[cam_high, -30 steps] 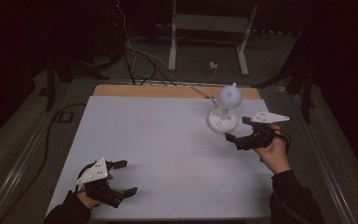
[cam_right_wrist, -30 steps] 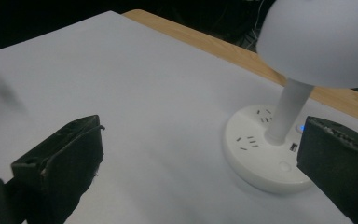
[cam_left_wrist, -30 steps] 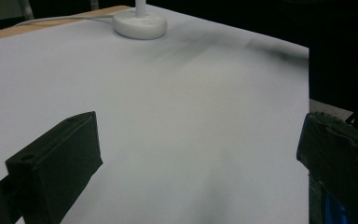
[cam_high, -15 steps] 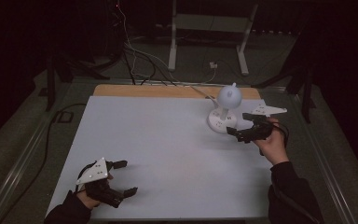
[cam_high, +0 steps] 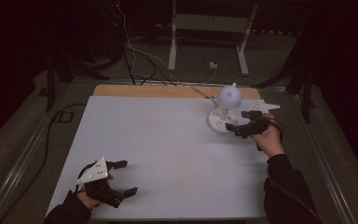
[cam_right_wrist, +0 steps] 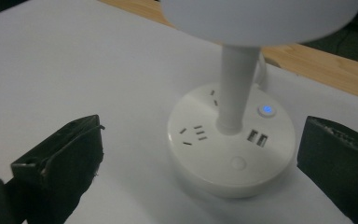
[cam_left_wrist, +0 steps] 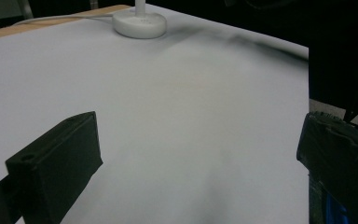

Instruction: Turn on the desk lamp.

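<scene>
A white desk lamp (cam_high: 228, 98) stands at the table's far right on a round base (cam_high: 219, 124) with sockets. In the right gripper view the base (cam_right_wrist: 242, 158) shows two USB ports, a round button and a lit blue light (cam_right_wrist: 266, 110), with the stem rising to the lamp head (cam_right_wrist: 261, 18). My right gripper (cam_high: 240, 121) is open just right of the base, and its jaws (cam_right_wrist: 200, 140) stand to either side of it, apart from it. At the near left corner my left gripper (cam_high: 127, 178) is open above bare table (cam_left_wrist: 200, 154), with the lamp base (cam_left_wrist: 139, 23) far off.
The white table top (cam_high: 158, 140) has a wooden strip (cam_high: 149, 90) along its far edge. The lamp's white cord (cam_high: 200, 91) runs off the back. Cables (cam_high: 130, 56) and a metal stand (cam_high: 209, 23) lie on the dark floor beyond.
My right gripper has moved forward and left, closing in on the lamp base. The left gripper has stayed where it was.
</scene>
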`<state>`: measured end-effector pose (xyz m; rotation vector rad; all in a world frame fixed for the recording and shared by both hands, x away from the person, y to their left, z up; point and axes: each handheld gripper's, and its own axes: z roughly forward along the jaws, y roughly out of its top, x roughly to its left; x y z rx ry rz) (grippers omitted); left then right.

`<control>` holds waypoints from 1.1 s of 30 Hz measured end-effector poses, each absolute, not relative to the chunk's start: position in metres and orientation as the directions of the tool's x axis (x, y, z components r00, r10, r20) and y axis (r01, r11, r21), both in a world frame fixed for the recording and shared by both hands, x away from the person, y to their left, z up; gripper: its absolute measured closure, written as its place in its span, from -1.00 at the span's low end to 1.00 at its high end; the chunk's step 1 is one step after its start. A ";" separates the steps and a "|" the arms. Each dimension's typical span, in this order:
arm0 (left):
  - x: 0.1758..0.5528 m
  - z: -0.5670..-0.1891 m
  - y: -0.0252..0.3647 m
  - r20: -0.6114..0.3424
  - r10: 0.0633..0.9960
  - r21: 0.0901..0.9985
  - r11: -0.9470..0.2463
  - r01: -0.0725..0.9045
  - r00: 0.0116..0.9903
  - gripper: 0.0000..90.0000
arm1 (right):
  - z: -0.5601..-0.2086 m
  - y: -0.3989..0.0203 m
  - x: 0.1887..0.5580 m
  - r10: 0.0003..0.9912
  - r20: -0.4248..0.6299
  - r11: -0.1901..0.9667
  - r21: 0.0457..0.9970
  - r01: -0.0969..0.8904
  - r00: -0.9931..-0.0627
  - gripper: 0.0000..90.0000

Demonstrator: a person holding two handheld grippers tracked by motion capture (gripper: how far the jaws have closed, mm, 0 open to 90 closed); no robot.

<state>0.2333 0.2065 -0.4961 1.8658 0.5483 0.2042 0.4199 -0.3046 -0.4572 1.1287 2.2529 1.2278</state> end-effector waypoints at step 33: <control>0.234 -0.497 0.206 -0.129 0.464 0.923 -0.268 0.277 0.877 -0.99 | -0.483 -0.308 0.440 0.893 0.119 0.189 0.776 0.601 -0.434 0.53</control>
